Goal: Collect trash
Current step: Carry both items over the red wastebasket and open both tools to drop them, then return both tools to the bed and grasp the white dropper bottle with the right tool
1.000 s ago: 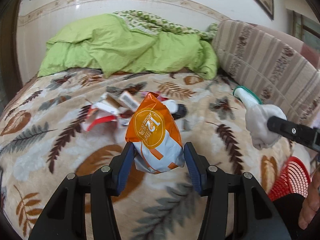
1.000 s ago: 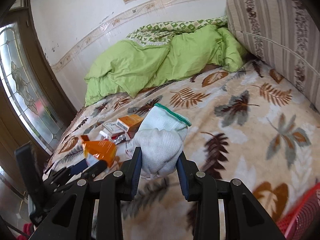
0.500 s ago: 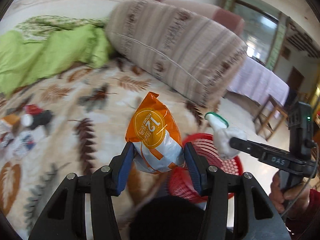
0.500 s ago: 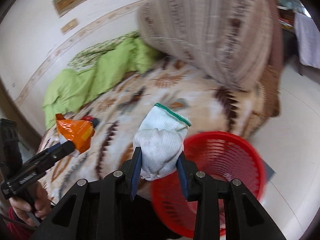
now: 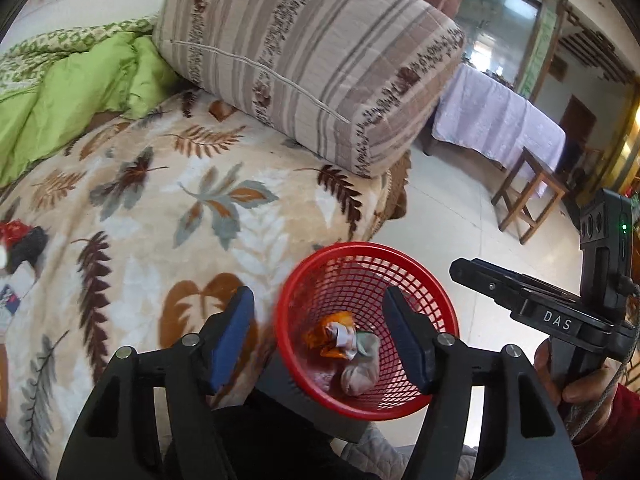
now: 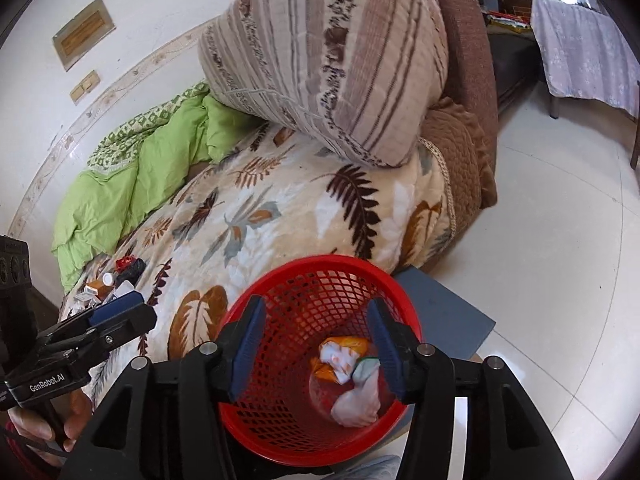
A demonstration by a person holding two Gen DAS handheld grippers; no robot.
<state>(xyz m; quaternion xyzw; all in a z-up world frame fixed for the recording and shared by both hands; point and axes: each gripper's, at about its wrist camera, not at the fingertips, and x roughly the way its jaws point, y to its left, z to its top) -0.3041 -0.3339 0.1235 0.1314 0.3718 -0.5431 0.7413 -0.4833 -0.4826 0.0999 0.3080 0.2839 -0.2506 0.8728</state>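
Both items dropped since the earlier frame: packet (image 6: 340,354) and glove (image 6: 358,398) lie in the basket (image 6: 280,288) beside the bed's (image 6: 280,216) near edge. Left gripper (image 5: 320,336) and right gripper (image 6: 316,354): jaws opening, empty. Remaining trash (image 6: 108,286) lies at the bed's far left edge, nearer the left gripper.

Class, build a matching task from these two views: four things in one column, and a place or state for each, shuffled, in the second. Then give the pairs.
Things:
1. orange snack packet
2. red basket
3. striped cushion
4. green quilt

Places or states:
A. bunched against the wall at the far end of the bed
B. lying crumpled inside the basket, beside a white glove
C. resting on the bed's leaf-print blanket
D. standing beside the bed, below both grippers

Pairs: 1-B, 2-D, 3-C, 4-A
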